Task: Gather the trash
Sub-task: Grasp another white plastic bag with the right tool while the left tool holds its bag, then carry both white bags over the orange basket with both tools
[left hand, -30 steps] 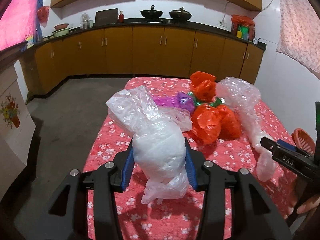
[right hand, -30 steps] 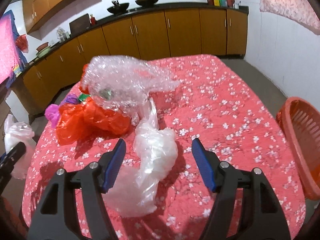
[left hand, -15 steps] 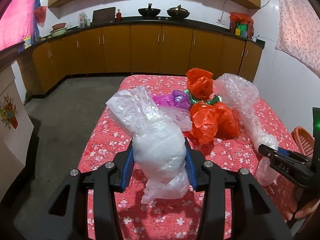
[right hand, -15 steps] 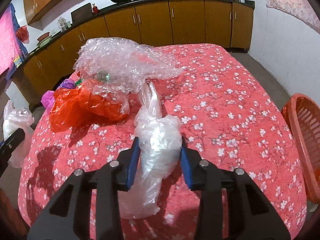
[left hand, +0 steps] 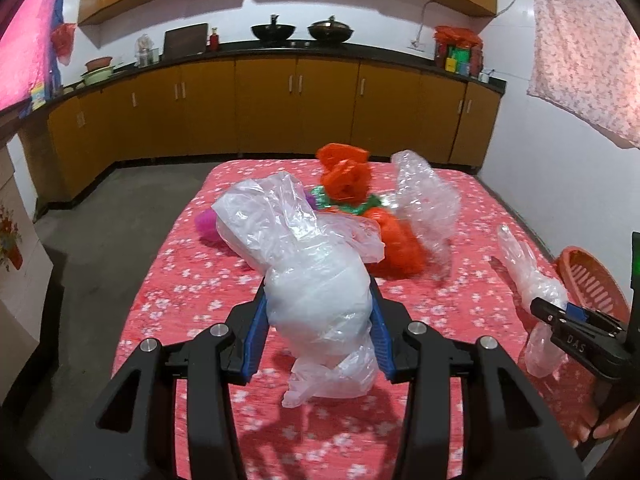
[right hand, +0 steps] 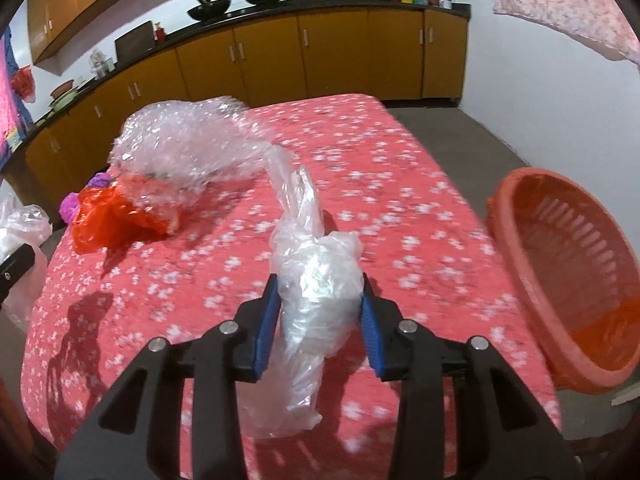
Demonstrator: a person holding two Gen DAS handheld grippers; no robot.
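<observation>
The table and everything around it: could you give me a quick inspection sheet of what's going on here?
Surface: table under a red floral cloth.
Job's things: white bag in left gripper; clear bag in right gripper; orange basket off the table's right edge.
Clutter: bubble wrap, red bags, purple bag, something green under the red bags.
Grippers: both shut on bags lifted off the cloth.
Cables: one wire on the far wall.
Surroundings: kitchen cabinets, two woks on the counter, hanging cloth at right.
</observation>
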